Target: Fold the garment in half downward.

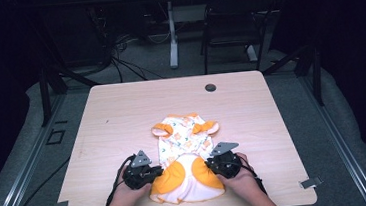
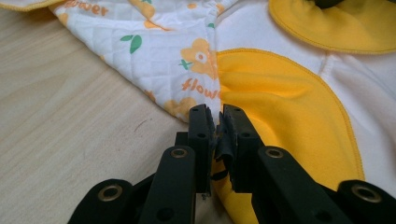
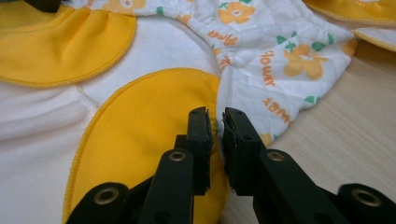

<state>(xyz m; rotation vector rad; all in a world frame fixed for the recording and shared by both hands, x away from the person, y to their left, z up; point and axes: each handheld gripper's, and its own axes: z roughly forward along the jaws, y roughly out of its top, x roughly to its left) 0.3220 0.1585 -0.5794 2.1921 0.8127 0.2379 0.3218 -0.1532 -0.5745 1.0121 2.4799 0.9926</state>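
The small white and orange baby garment is soft matt cloth: its upper part is quilted white fabric stitched in diamonds and printed with orange flowers, while the rounded orange patches look smooth, like fleece, with fine stitched edges. The pale wood-grain table has a smooth, lightly sheened laminate surface. The left claw and right claw are matt black plastic with brass-coloured metal rivets; the pad faces look rough and worn.
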